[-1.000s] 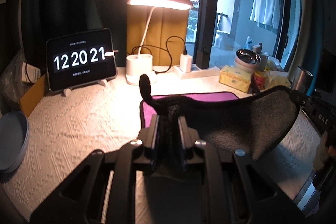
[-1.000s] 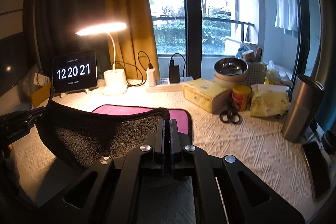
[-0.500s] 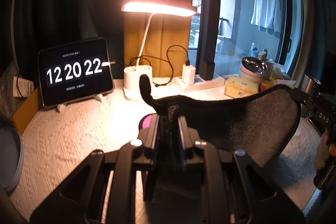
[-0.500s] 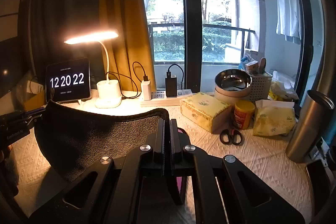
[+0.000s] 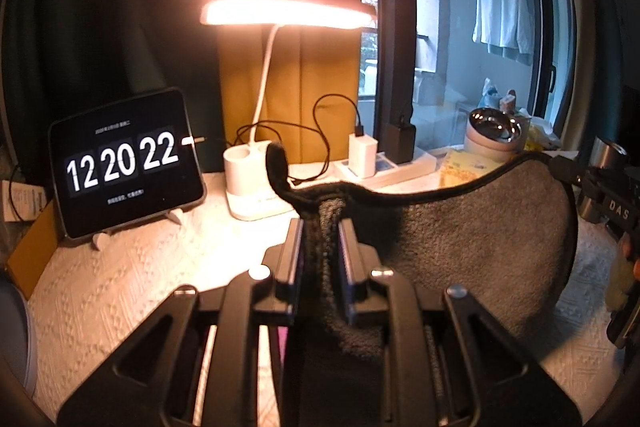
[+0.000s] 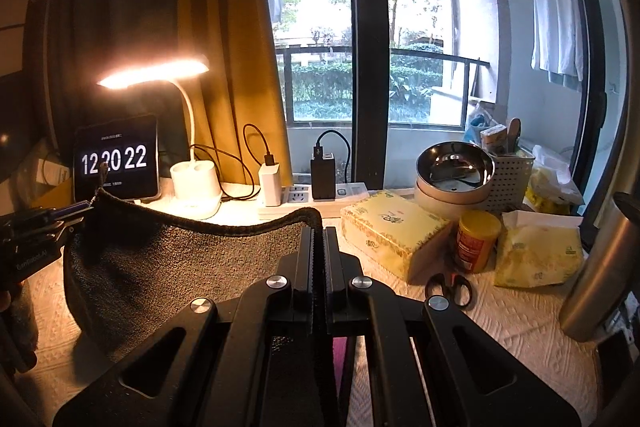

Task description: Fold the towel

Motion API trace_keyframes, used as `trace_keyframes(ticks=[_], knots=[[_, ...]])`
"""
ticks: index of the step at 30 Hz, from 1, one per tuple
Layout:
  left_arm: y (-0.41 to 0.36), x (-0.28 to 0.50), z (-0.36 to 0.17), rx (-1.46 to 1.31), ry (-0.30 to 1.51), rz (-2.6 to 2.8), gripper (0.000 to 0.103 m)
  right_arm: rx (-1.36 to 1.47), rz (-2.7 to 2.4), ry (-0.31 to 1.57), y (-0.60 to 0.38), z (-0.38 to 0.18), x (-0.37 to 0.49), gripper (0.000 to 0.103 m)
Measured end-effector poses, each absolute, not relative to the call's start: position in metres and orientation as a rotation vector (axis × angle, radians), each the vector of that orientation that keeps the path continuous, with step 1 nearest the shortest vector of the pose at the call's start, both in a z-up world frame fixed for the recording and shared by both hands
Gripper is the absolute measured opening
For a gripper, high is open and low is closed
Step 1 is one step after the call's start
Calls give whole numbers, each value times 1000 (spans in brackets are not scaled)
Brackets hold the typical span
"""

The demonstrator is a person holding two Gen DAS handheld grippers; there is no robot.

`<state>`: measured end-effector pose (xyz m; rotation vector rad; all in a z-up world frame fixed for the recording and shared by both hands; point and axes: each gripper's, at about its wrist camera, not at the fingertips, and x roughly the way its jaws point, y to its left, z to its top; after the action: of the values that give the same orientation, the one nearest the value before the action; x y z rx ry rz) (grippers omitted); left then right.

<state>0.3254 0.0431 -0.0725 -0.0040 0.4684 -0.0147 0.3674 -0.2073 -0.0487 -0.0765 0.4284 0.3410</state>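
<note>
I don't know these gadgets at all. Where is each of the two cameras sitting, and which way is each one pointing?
Left wrist view: sits on the left tool, looking forward at the clock tablet and lamp; its own fingers pinch the towel.
Right wrist view: sits on the right tool, facing the window and tissue box; its fingers clamp the towel's other corner.
Shared: towel, tablet, lamp; each view sees the other tool.
</note>
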Motion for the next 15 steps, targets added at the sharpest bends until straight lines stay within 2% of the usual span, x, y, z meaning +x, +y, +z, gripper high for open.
trace_keyframes(ticks=[15], knots=[[49, 384, -115, 5, 582, 13, 18, -108, 320, 521, -188, -95, 428, 5]])
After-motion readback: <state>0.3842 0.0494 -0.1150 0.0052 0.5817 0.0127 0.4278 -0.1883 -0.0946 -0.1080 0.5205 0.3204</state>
